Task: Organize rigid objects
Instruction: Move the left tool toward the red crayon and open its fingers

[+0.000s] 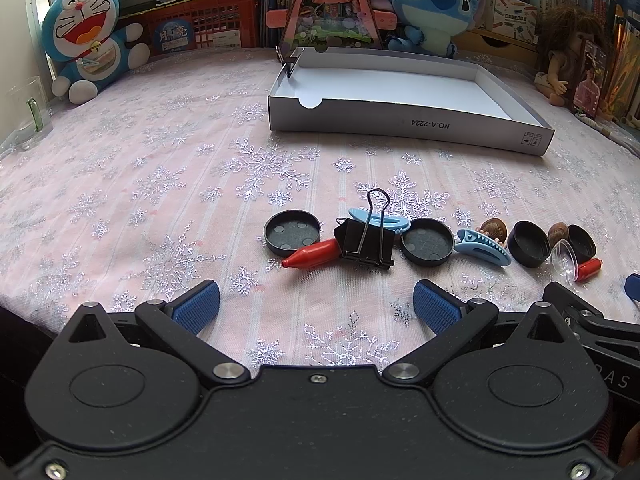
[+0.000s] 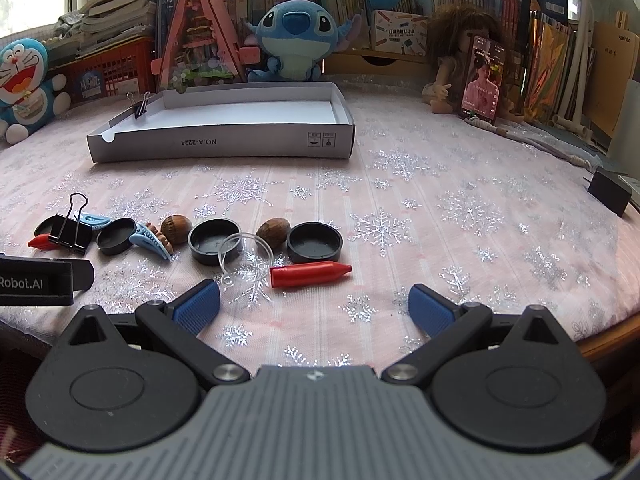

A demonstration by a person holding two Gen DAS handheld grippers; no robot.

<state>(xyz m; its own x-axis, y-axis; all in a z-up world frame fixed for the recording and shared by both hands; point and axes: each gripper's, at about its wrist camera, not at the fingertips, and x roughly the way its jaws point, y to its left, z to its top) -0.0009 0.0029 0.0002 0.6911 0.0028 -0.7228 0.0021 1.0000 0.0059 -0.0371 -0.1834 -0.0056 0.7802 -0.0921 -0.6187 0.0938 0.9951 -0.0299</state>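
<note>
A row of small objects lies on the pink snowflake cloth. In the left wrist view: a black lid (image 1: 293,232), a red crayon tip (image 1: 310,259), a black binder clip (image 1: 366,242), blue hair clips (image 1: 482,247) and more black lids (image 1: 427,241). In the right wrist view: a red crayon tip (image 2: 310,274), a clear dome (image 2: 246,254), walnuts (image 2: 273,230) and black lids (image 2: 314,242). A white box tray (image 1: 400,120) (image 2: 224,146) stands beyond, with a small binder clip (image 2: 140,107) on its rim. My left gripper (image 1: 316,306) and right gripper (image 2: 314,306) are both open and empty, just short of the row.
Plush toys (image 1: 86,42) (image 2: 294,36), a doll (image 2: 460,60), a red basket (image 1: 208,20), books and a phone (image 2: 482,78) line the back. A glass (image 1: 28,114) stands at far left. A black box (image 2: 610,192) sits at the right table edge.
</note>
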